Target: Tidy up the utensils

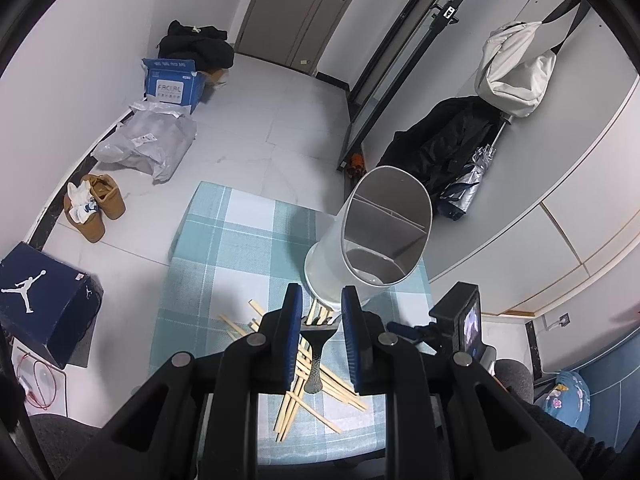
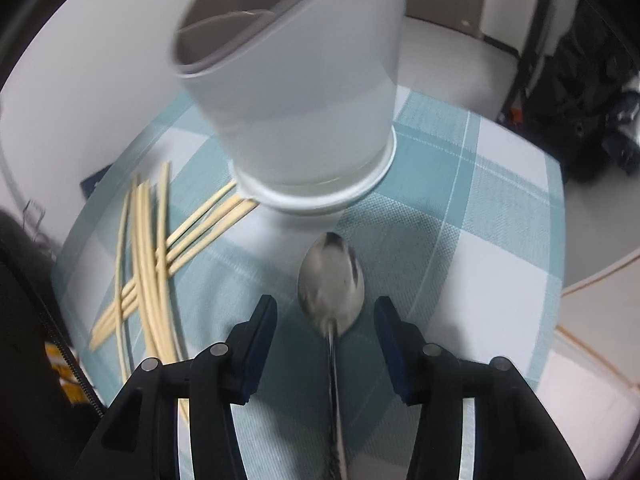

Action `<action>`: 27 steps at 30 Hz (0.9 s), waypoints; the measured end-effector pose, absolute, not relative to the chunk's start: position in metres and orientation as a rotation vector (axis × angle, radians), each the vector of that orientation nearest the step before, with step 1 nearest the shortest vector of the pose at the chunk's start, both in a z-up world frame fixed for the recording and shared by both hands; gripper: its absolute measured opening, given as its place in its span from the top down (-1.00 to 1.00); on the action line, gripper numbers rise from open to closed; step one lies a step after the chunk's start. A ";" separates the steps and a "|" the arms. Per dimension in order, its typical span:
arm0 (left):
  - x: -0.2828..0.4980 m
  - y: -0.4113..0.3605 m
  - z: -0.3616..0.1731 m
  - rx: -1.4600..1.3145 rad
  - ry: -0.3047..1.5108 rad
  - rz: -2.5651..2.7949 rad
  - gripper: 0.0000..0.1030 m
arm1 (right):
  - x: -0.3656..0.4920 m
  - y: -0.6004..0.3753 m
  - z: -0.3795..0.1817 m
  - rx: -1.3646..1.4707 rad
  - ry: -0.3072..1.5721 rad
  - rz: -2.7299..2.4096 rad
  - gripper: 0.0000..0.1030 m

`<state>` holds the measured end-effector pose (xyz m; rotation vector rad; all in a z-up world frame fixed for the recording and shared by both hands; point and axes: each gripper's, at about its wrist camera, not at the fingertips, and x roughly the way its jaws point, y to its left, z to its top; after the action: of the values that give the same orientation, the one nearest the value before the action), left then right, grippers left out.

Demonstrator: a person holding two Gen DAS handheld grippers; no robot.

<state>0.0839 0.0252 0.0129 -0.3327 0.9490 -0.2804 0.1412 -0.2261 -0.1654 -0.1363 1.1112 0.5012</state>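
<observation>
A white utensil holder [image 1: 362, 240] with inner dividers stands on the checked tablecloth [image 1: 224, 240]. Several wooden chopsticks [image 1: 304, 384] lie crossed in front of it. A metal fork [image 1: 318, 336] lies on them, between the fingers of my open left gripper [image 1: 322, 312], which is above it. In the right wrist view the holder [image 2: 304, 92] is close ahead, the chopsticks [image 2: 148, 248] lie at left, and a metal spoon [image 2: 331, 284] lies on the cloth between the fingers of my open right gripper [image 2: 326, 312]. The right gripper's body [image 1: 460, 320] shows at right in the left wrist view.
The small table stands on a tiled floor. On the floor lie a dark shoe box [image 1: 44, 304], tan boots [image 1: 94, 206], a grey plastic bag [image 1: 148, 144] and a blue box [image 1: 170, 82]. A black jacket [image 1: 444, 140] and white bag [image 1: 516, 68] hang at right.
</observation>
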 end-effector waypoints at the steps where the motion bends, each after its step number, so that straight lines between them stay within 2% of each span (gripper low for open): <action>1: 0.084 0.025 0.013 -0.333 0.950 -0.280 0.70 | 0.143 -0.223 -0.166 -0.135 1.108 0.488 0.10; 2: 0.084 0.025 0.013 -0.333 0.951 -0.281 0.70 | 0.144 -0.222 -0.166 -0.134 1.097 0.476 0.28; 3: 0.084 0.026 0.013 -0.333 0.951 -0.282 0.70 | 0.146 -0.220 -0.165 -0.128 1.093 0.470 0.32; 11: 0.086 0.016 0.016 -0.301 0.954 -0.283 0.70 | 0.131 -0.231 -0.152 -0.049 1.036 0.478 0.33; 27: 0.082 -0.019 0.062 -0.202 0.873 -0.335 0.70 | 0.063 -0.259 -0.065 0.202 0.643 0.451 0.33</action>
<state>0.0817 -0.0186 0.0619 -0.2025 0.8732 -0.3355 0.0626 -0.2588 -0.0646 0.2025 0.6434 0.4511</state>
